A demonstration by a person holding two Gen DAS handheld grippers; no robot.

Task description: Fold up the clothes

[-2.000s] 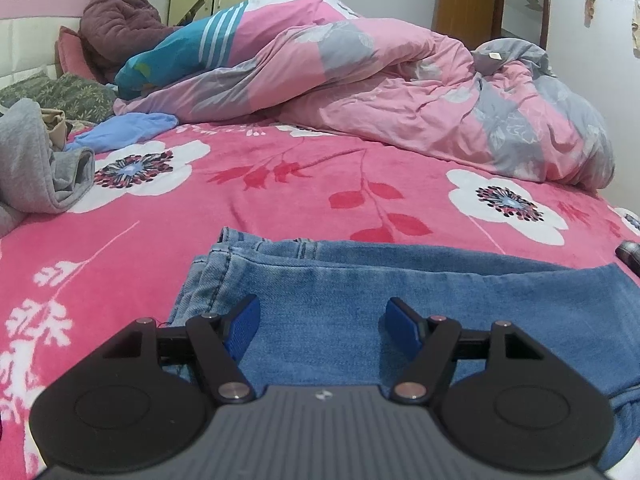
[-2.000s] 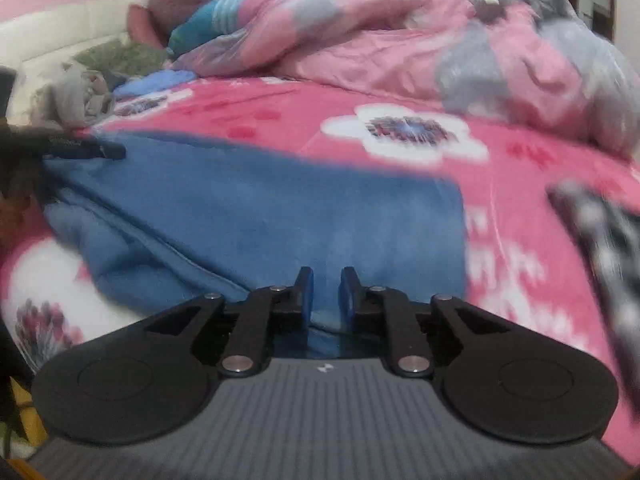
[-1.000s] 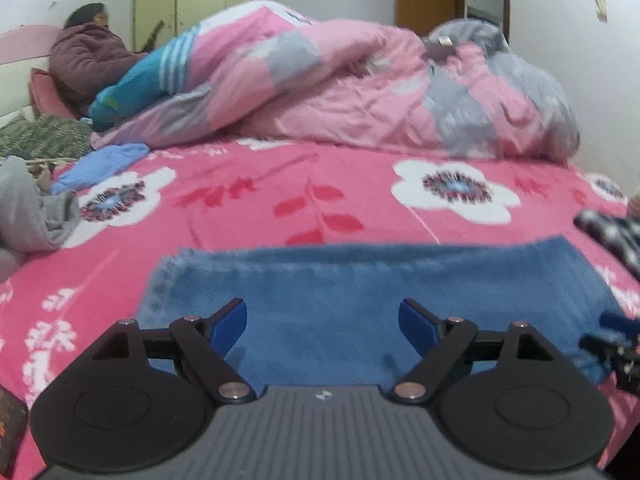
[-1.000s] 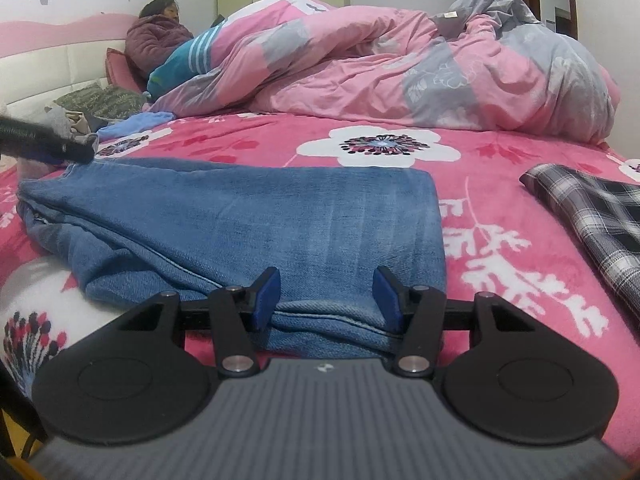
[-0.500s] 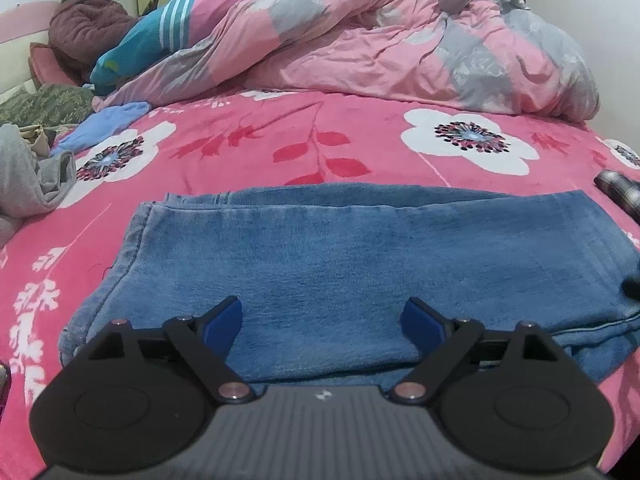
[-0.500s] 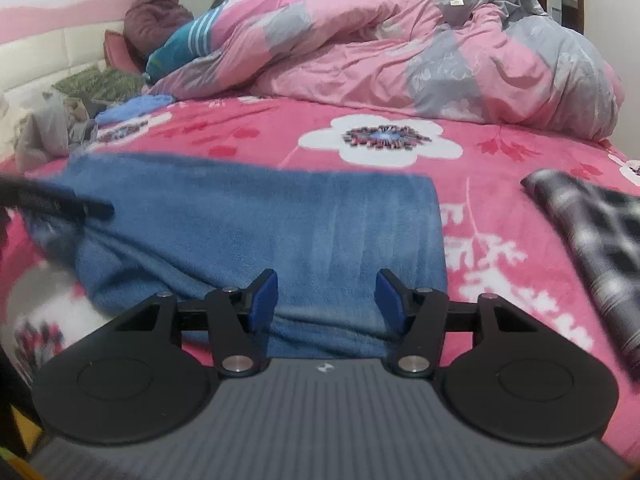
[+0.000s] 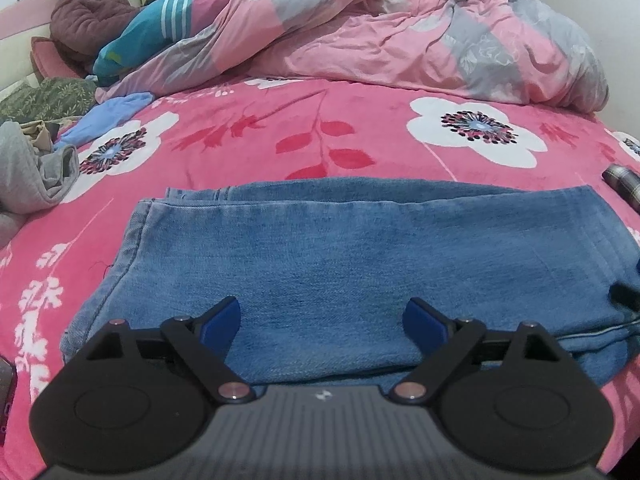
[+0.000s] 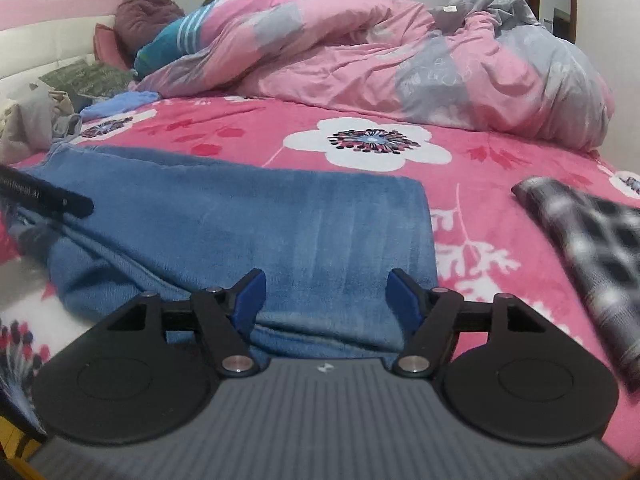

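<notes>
Blue jeans [image 7: 360, 256] lie folded flat on the pink flowered bed cover [image 7: 280, 140]. They also show in the right wrist view [image 8: 248, 224]. My left gripper [image 7: 326, 322] is open and empty, low over the near edge of the jeans. My right gripper [image 8: 326, 294] is open and empty over the jeans' near right part. The left gripper's black tip [image 8: 52, 200] shows at the left of the right wrist view. A dark bit of the right gripper [image 7: 624, 294] shows at the right edge of the left wrist view.
A pink and grey quilt [image 7: 380, 32] is heaped at the back. A person [image 7: 88, 20] lies at the headboard. Grey clothes [image 7: 28, 172] and a light blue garment [image 7: 108, 114] lie at the left. A black-and-white plaid garment [image 8: 592, 248] lies to the right.
The right gripper let go of the jeans and opened. Both grippers have drawn back slightly toward the near edge; the jeans now lie flat and folded.
</notes>
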